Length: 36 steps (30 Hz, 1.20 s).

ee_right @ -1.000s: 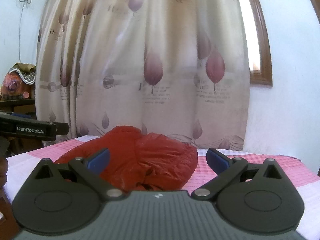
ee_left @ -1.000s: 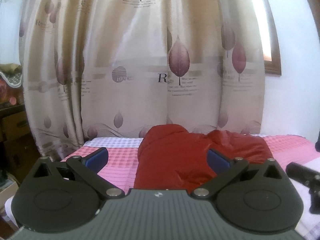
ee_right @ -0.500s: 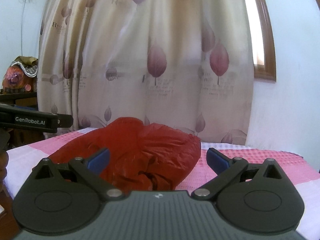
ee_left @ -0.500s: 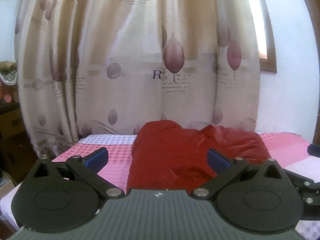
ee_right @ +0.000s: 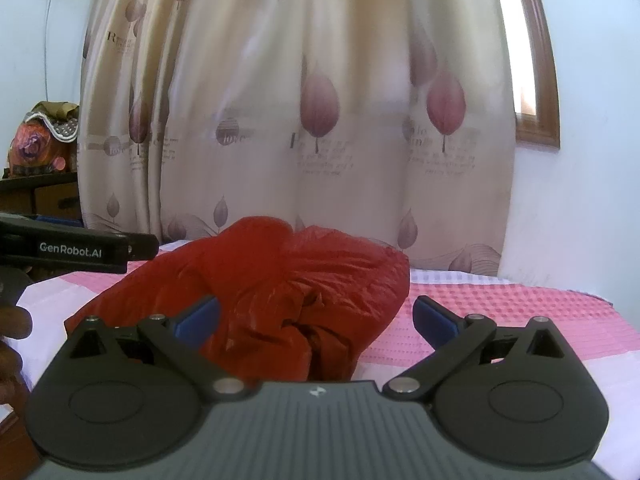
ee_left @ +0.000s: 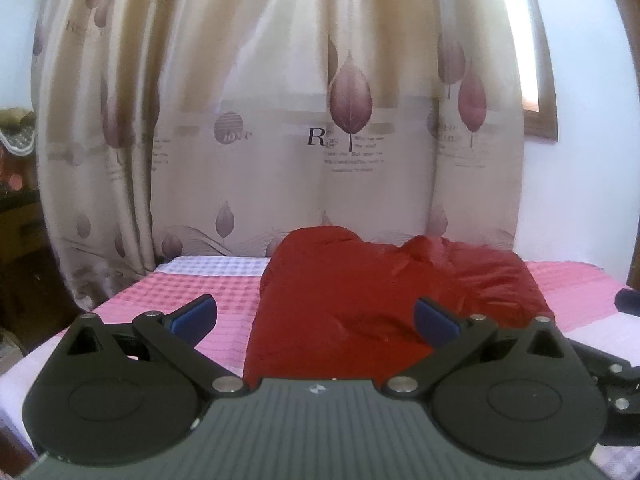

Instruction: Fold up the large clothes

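Now | left gripper (ee_left: 316, 318) fingers spread wide (holding nothing) | right gripper (ee_right: 316, 318) likewise | red jacket (ee_left: 360, 300) ahead

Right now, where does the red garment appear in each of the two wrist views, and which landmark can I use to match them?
Left wrist view: the red garment lies at centre, on the pink checked bedcover, behind the open left gripper.
Right wrist view: the red garment lies left of centre, crumpled, behind the open right gripper.
Shared landmark: the leaf-print curtain behind the bed, in both views.
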Each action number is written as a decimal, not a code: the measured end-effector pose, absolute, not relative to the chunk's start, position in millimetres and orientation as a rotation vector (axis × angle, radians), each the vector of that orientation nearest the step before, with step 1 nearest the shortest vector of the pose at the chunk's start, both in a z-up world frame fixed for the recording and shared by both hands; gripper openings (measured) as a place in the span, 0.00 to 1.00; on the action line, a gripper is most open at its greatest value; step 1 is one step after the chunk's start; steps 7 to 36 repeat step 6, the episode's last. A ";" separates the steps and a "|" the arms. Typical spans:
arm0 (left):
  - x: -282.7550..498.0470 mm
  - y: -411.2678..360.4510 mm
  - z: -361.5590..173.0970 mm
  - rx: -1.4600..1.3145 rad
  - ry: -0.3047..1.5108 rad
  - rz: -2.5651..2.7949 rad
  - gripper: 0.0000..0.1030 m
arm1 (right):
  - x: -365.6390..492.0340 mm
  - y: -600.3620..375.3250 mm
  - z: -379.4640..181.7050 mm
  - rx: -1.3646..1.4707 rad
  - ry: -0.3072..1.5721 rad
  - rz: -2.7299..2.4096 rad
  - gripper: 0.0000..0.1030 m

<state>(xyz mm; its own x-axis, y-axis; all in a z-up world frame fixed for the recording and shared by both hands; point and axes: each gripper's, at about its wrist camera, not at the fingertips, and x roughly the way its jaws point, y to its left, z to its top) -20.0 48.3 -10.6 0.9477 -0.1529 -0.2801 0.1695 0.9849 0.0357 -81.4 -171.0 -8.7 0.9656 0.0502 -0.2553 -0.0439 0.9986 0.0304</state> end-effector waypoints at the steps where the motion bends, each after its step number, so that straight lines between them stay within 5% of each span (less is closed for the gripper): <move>1: -19.4 48.8 -10.6 0.056 0.283 -0.161 1.00 | -81.9 -170.3 -8.2 0.021 0.255 0.042 1.00; 36: -21.7 44.0 -10.2 0.090 0.277 -0.133 1.00 | -82.7 -167.7 -6.8 0.002 0.246 0.021 1.00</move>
